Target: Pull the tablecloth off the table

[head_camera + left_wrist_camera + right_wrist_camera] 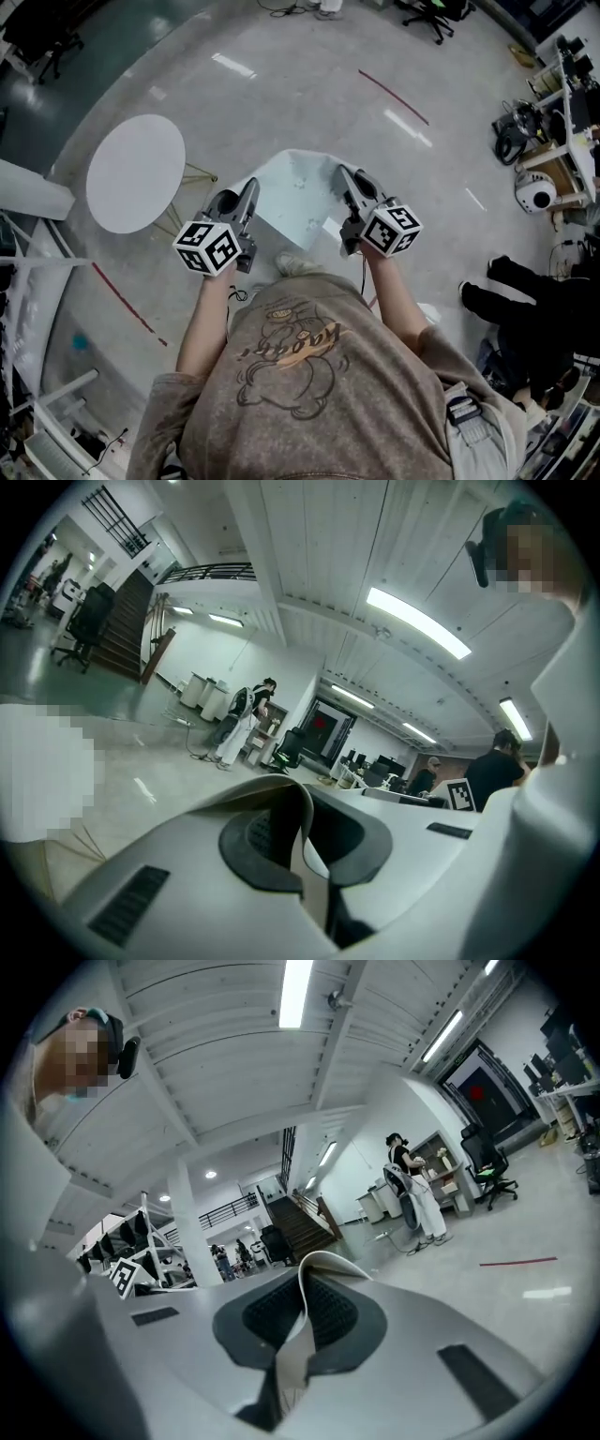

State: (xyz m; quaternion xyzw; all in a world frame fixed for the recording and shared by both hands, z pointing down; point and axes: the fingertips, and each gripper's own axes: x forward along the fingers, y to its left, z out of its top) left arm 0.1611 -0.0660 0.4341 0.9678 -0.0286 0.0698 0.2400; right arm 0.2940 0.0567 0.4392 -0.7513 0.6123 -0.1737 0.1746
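Tablecloth: pale sheet, held up in front of you and spanning the gap between your two hand-held grippers. It hangs over the floor, with your shoe just below its near edge. The cloth is off the round white table, which stands well apart to your left; no part of the cloth touches it.

Left hand-held gripper: clenched on the cloth's left edge. In the left gripper view its jaws stand together, with a fold of the cloth pinched between the dark pads and curling up over them.

Right hand-held gripper: clenched on the cloth's right edge. In the right gripper view a folded strip of the cloth rises from between the closed jaws and bends over at the top.

Both hand-held grippers point away from you, side by side and roughly level, with the marker cubes nearest your body.

A red line marks the floor beyond the cloth. Desks with equipment stand along the right edge of the head view.
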